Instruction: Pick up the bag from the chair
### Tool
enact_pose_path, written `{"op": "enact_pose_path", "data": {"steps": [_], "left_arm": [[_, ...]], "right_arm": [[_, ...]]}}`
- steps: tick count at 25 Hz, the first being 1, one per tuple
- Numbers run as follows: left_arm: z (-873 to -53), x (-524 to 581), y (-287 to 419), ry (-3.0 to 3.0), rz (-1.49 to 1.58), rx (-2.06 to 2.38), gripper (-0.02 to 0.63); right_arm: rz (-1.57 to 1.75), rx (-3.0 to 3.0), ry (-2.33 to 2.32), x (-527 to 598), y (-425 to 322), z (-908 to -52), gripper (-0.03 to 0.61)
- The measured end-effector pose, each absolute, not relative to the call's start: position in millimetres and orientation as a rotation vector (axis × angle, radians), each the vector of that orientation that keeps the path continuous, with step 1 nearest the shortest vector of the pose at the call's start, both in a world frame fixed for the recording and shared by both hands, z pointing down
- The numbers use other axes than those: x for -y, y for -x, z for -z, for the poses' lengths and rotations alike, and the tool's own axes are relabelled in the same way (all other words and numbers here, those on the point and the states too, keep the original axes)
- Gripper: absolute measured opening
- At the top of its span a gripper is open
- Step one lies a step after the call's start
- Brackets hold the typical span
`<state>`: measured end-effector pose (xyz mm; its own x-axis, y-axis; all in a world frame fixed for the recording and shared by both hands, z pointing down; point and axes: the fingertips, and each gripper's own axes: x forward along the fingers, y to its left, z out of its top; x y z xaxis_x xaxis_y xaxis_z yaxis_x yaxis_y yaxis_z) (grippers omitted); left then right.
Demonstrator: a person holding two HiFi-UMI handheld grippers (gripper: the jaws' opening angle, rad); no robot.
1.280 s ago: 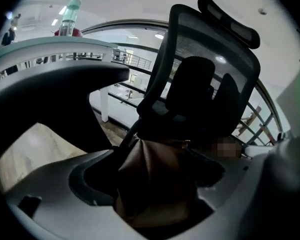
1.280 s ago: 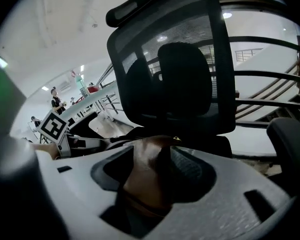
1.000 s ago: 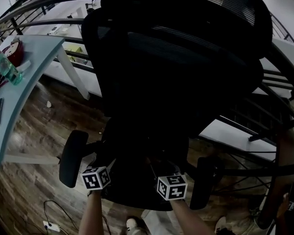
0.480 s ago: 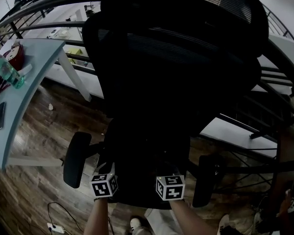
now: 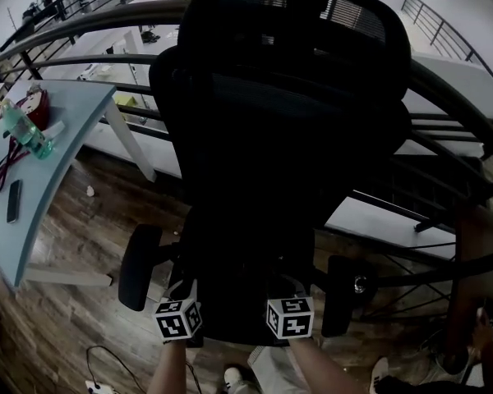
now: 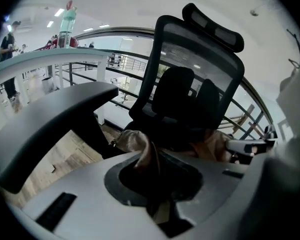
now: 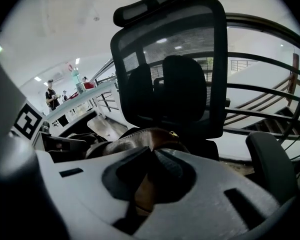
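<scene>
A black mesh office chair (image 5: 287, 138) fills the head view. Its seat is too dark there to make out the bag. My left gripper (image 5: 186, 292) and right gripper (image 5: 284, 289) sit side by side at the seat's front edge. In the left gripper view, my left gripper (image 6: 151, 184) is shut on a tan-brown strap of the bag (image 6: 139, 146), which rises out of the jaws. In the right gripper view, my right gripper (image 7: 146, 183) is shut on a brown leather handle of the bag (image 7: 140, 135). The bag's body lies just ahead, before the chair's backrest (image 7: 170, 69).
The chair's armrests (image 5: 140, 265) (image 5: 338, 294) flank both grippers. At the left stands a pale blue table (image 5: 62, 150) with a green bottle (image 5: 26, 131) and a phone (image 5: 14, 201). A dark curved railing (image 5: 444, 97) runs behind the chair. A cable (image 5: 107, 359) lies on the wooden floor.
The head view has tilted up, showing the chair's headrest. The left gripper has drawn nearer the right one and back toward me. Both stay at the seat's front.
</scene>
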<state>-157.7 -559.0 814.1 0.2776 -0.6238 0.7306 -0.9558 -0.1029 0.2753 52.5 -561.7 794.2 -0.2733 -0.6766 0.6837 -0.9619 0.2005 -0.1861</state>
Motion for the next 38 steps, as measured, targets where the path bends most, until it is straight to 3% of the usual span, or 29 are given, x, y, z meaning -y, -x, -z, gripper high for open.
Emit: {"op": "enact_pose_path", "data": {"steps": [20,38], "left_arm": [[-677.6,476.2,165.7,-1.859,-0.393,1.438,0.048],[-603.4,384.9,175.3,-1.919,-0.319,1.384,0.048]], "right_arm": [[-0.694,2.144,-1.626,474.0,-46.5,-651.2,0.017],[-0.644,2.235,-1.678,386.3,-31.5,-564.0,0.017]]}}
